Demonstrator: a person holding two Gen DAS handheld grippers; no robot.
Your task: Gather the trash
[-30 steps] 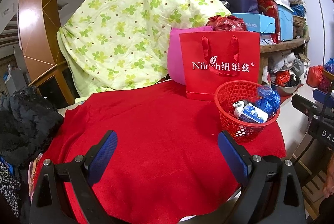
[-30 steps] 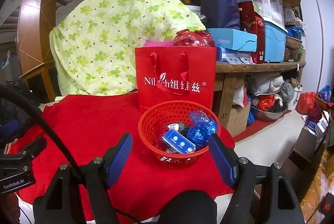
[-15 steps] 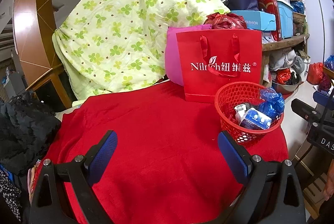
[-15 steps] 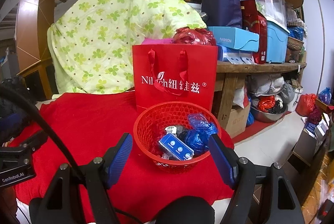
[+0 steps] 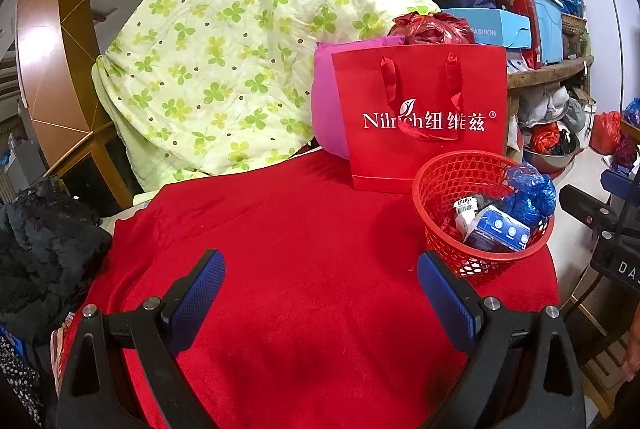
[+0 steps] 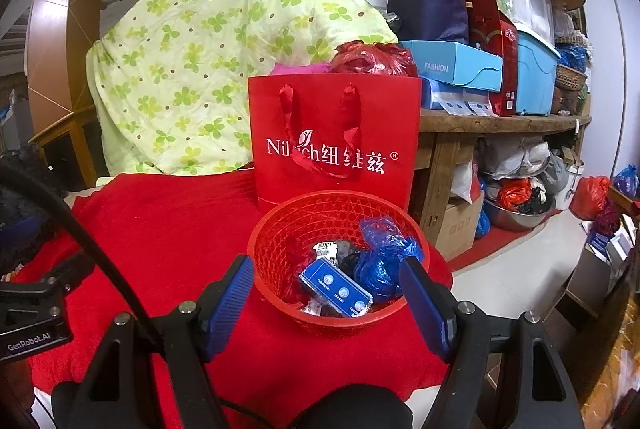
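Red basket (image 6: 338, 261) of trash (blue box (image 6: 335, 291), blue plastic wrap (image 6: 386, 261)) sits directly ahead of the right gripper (image 6: 326, 303), jaws apart, empty. Left gripper (image 5: 320, 299), likewise apart, has it ahead-right. Red gift bag (image 6: 334, 141) stands beyond.

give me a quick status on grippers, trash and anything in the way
Left gripper and right gripper: jaws open, empty. Red plastic mesh basket holds blue crumpled bag and blue box. Red paper gift bag behind; path clear.
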